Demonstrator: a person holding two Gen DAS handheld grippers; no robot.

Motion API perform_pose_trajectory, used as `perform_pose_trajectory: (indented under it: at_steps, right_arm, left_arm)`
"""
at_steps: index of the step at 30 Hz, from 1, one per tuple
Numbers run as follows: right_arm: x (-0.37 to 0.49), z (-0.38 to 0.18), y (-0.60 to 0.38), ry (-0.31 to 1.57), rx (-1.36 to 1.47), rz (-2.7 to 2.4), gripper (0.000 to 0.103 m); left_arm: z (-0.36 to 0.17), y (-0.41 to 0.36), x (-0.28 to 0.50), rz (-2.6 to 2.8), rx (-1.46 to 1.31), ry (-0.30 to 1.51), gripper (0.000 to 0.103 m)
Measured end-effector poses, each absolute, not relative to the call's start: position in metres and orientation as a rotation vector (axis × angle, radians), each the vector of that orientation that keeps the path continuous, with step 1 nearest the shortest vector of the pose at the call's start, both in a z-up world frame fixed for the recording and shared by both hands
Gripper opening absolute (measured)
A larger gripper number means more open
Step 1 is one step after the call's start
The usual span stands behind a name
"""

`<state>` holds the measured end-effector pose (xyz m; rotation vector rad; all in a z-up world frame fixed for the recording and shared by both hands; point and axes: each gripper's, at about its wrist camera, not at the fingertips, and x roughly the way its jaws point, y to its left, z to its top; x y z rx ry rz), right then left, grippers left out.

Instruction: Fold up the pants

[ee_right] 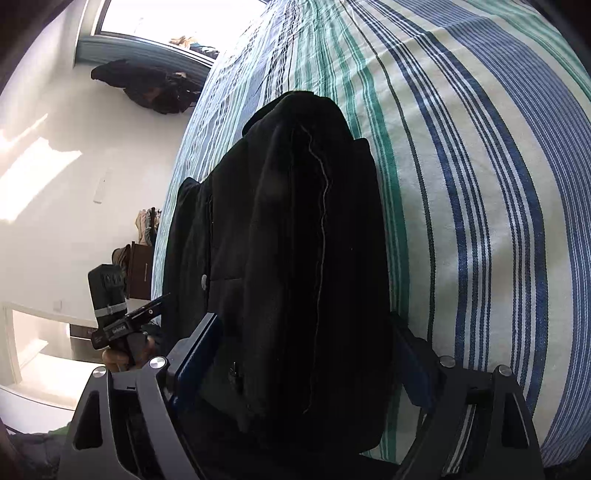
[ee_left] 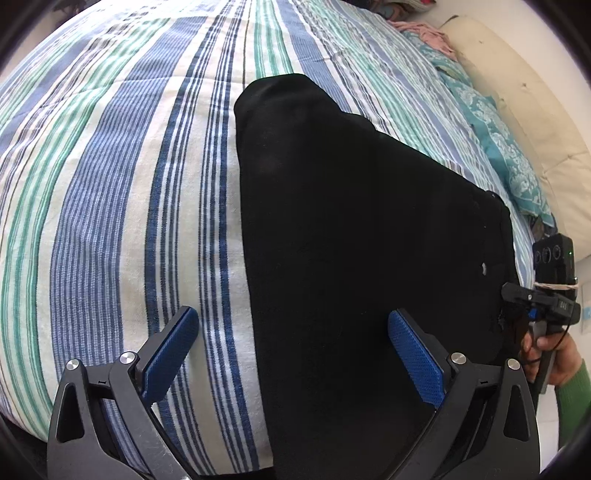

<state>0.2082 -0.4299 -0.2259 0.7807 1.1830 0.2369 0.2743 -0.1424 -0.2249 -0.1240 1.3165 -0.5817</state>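
Gaping wide, the left gripper [ee_left: 293, 341] hovers over one pair of black pants [ee_left: 354, 236] on the striped bedspread [ee_left: 110, 184]. Only the right view shows the right gripper [ee_right: 308, 360] spread around them, window [ee_right: 170, 18] at 11 o'clock.

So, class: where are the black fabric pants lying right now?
The black fabric pants lie on the striped blue, green and white bedspread, ahead of both open grippers, the left gripper straddling their left edge.
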Motion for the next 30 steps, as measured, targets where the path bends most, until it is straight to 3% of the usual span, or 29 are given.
perform_pose_trajectory:
  at_steps: [1, 2, 3, 5, 6, 8, 11, 20, 23, 25, 26, 27, 29, 30]
  right_arm:
    - [0.21, -0.225, -0.426, 1.2, 0.748, 0.234, 0.088]
    - [0.213, -0.223, -0.422, 1.214, 0.721, 0.23, 0.088]
    - [0.215, -0.221, -0.418, 1.225, 0.703, 0.223, 0.087]
    - [0.22, -0.218, -0.412, 1.236, 0.68, 0.218, 0.066]
    - [0.22, -0.215, -0.409, 1.235, 0.668, 0.218, 0.062]
    - [0.222, -0.205, -0.4, 1.212, 0.631, 0.228, 0.047]
    - [0.227, -0.181, -0.389, 1.152, 0.613, 0.245, 0.039]
    - [0.319, -0.124, -0.339, 0.97, 0.56, 0.362, 0.037]
    - [0.362, -0.125, -0.333, 0.929, 0.558, 0.363, 0.036]
    - [0.386, -0.139, -0.332, 0.933, 0.568, 0.339, 0.037]
    - [0.398, -0.152, -0.332, 0.954, 0.568, 0.305, 0.038]
    - [0.409, -0.169, -0.332, 0.991, 0.559, 0.251, 0.04]
    - [0.42, -0.213, -0.34, 1.129, 0.525, 0.091, 0.055]
    - [0.419, -0.232, -0.346, 1.163, 0.56, 0.052, 0.057]
  left_arm:
    - [-0.224, -0.148, 0.272, -0.589, -0.103, 1.311, 0.089]
    - [-0.223, -0.155, 0.268, -0.623, -0.086, 1.308, 0.062]
    - [-0.219, -0.159, 0.265, -0.615, -0.057, 1.297, 0.055]
    - [-0.208, -0.165, 0.263, -0.587, -0.027, 1.262, 0.037]
    - [-0.202, -0.165, 0.262, -0.587, -0.028, 1.25, 0.029]
    - [-0.186, -0.162, 0.262, -0.604, -0.024, 1.218, 0.024]
    - [-0.162, -0.154, 0.271, -0.638, -0.04, 1.179, 0.022]
    - [-0.104, -0.107, 0.374, -0.541, -0.045, 1.024, 0.022]
    - [-0.113, -0.099, 0.412, -0.487, -0.033, 1.01, 0.024]
    - [-0.145, -0.096, 0.435, -0.399, 0.005, 1.061, 0.042]
    - [-0.168, -0.092, 0.443, -0.317, 0.045, 1.104, 0.064]
    - [-0.193, -0.09, 0.449, -0.219, 0.099, 1.15, 0.072]
    - [-0.228, -0.075, 0.448, -0.189, 0.114, 1.165, 0.089]
    - [-0.228, -0.067, 0.444, -0.173, 0.1, 1.116, 0.103]
